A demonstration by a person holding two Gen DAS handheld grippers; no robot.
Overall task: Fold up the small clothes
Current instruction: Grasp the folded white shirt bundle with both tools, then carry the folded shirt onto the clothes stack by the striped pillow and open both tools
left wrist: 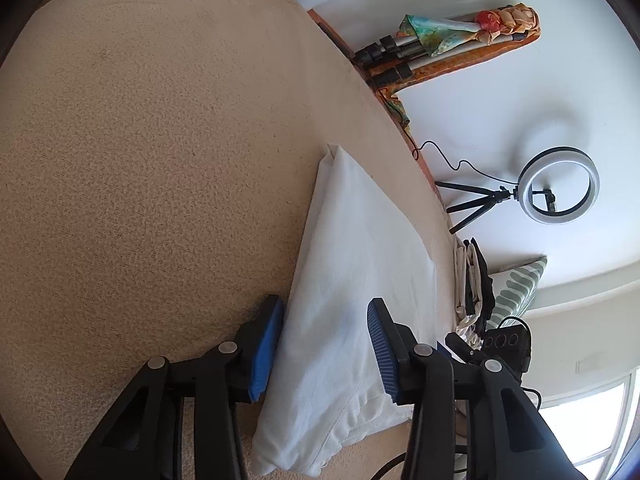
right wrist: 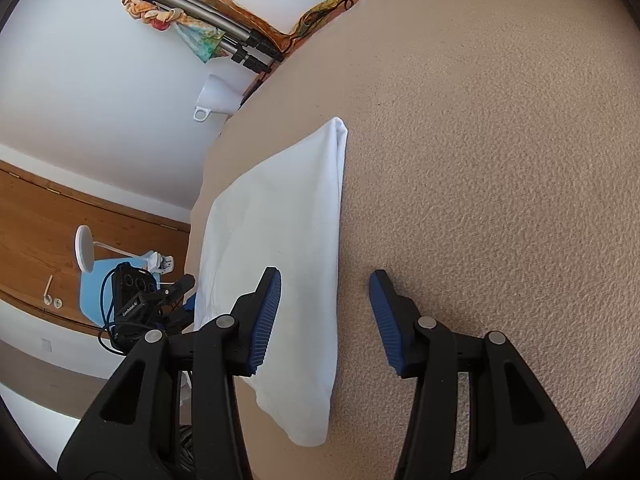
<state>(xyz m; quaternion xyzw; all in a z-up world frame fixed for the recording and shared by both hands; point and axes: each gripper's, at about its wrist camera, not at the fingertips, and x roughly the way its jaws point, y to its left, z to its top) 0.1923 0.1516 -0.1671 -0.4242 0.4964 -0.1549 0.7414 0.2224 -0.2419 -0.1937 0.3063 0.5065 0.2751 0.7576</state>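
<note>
A white cloth (left wrist: 352, 280) lay folded into a long strip on a tan towel (left wrist: 140, 160) that covered the bench. In the left wrist view, the left gripper (left wrist: 326, 344) was right over the near end of the cloth. Its jaws were apart, and the cloth lay between the two blue pads (left wrist: 266, 352). One pad sat just beside the edge of the cloth, over the tan towel. The other pad was above the cloth. I could not tell if the pads touched the cloth, but they did not squeeze it. In the right wrist view, the right gripper (right wrist: 324, 320) was over the other long edge of the same cloth (right wrist: 280, 240). Its jaws were apart too. One blue pad (right wrist: 266, 316) was over the cloth and the other was over the bare tan towel (right wrist: 480, 160). The edge of the cloth ran between them, and nothing was pinched. Past the bench stood a round ring light (left wrist: 560, 186) on a small black stand, near a white wall. A pile of folded clothes (left wrist: 474, 280) sat next to the far side of the cloth. A striped pillow (left wrist: 516, 288) lay just behind that pile.
</note>
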